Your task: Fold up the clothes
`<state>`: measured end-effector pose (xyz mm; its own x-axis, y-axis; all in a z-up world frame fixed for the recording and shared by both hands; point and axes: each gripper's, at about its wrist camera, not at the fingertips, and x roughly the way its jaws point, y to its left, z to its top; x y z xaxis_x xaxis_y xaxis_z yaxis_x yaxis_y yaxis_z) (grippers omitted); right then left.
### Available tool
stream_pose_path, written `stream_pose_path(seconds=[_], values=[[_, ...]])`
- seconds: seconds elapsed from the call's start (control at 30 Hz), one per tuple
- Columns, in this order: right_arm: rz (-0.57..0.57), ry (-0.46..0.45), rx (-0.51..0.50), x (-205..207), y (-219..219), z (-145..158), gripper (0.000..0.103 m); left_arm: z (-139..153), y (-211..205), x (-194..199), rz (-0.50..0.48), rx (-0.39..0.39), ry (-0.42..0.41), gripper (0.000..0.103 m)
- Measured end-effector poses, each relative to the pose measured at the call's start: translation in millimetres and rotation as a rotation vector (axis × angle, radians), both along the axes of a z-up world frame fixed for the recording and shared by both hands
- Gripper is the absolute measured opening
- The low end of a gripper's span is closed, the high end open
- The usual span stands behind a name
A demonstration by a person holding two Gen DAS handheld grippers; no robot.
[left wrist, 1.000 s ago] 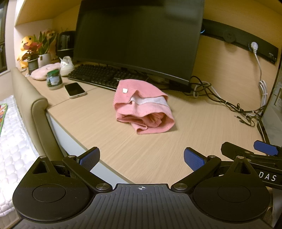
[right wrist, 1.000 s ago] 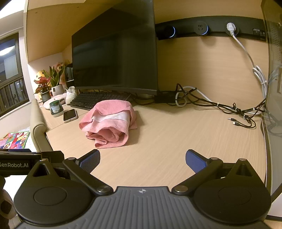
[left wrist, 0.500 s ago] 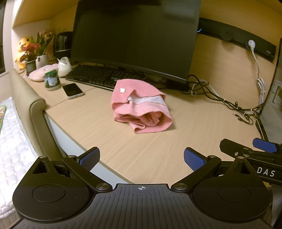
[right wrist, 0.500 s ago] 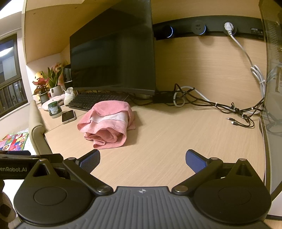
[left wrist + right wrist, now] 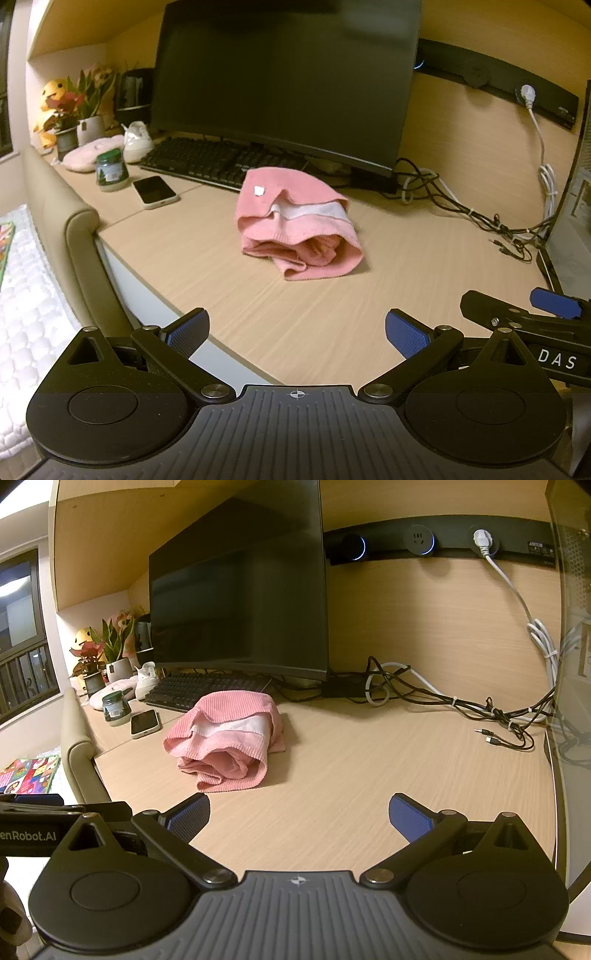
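Note:
A pink ribbed garment (image 5: 295, 225) with a white inner band lies bunched in a heap on the wooden desk (image 5: 332, 306), in front of the monitor; it also shows in the right wrist view (image 5: 225, 738). My left gripper (image 5: 295, 330) is open and empty, low over the desk's front edge, well short of the garment. My right gripper (image 5: 299, 814) is open and empty, also short of the garment, to its right. The right gripper's body shows at the right edge of the left wrist view (image 5: 535, 317).
A large monitor (image 5: 284, 81) and keyboard (image 5: 218, 166) stand behind the garment. A phone (image 5: 155, 190), a green-lidded jar (image 5: 110, 171), plants and a plush toy sit at the left. Tangled cables (image 5: 480, 218) lie at the right. A padded bed edge (image 5: 74, 236) borders the desk's left.
Both grippers have shifted a little; the garment now sits slightly nearer and more central in the left wrist view. The garment itself has not moved. Both grippers stay open.

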<state>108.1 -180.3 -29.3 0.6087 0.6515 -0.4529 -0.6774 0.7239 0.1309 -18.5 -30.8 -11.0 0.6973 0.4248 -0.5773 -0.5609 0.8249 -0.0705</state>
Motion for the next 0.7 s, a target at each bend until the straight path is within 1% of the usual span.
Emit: stream_pose_path(seconds=[0.7], values=[[0.008,0.002,-0.004,-0.7,0.4,-0.2,0.103,-1.0,0.9,-1.9,0.002,-0.006,-0.003,0.103]])
